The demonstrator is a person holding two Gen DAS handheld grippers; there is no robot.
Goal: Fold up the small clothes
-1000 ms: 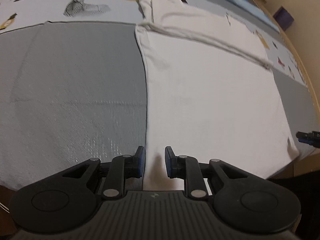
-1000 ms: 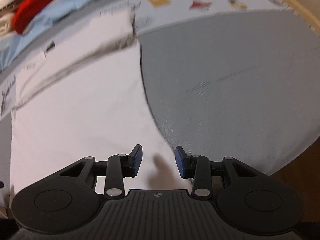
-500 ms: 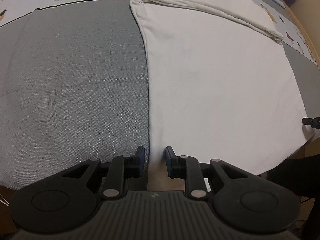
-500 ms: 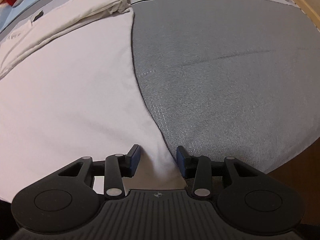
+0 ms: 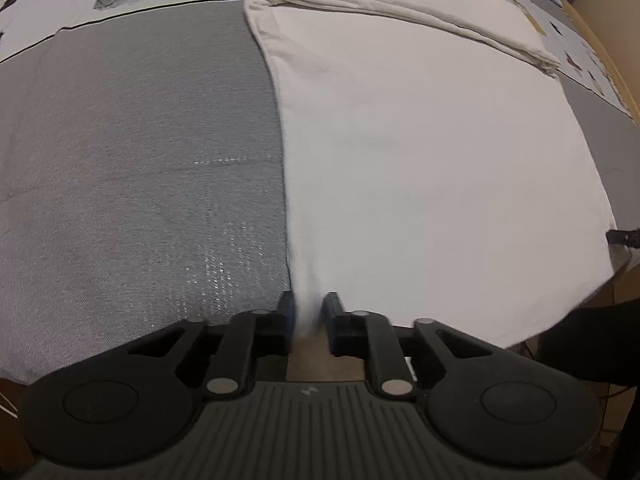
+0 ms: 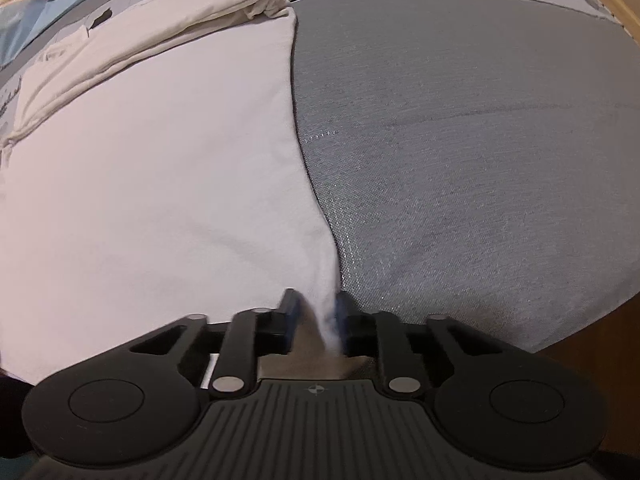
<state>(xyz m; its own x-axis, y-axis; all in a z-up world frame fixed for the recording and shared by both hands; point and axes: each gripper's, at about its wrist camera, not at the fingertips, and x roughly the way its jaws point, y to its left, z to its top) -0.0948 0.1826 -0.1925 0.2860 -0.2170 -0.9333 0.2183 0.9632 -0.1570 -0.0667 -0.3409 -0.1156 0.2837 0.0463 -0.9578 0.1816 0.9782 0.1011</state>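
Two tongs work the near edge of a white garment (image 5: 420, 168) lying flat on a grey cloth-covered table (image 5: 132, 152). Left tongs (image 5: 308, 316) are closing, with the garment's near left corner bunched between the jaws. Right tongs (image 6: 318, 314) are closing likewise on its near right corner. Far end of the garment is folded over.

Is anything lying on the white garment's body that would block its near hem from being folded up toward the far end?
Nothing visible does. The white garment lies flat on the grey cover, its body bare up to the already folded band at the far end. The left gripper and right gripper are closing, each with a near corner between its jaws.
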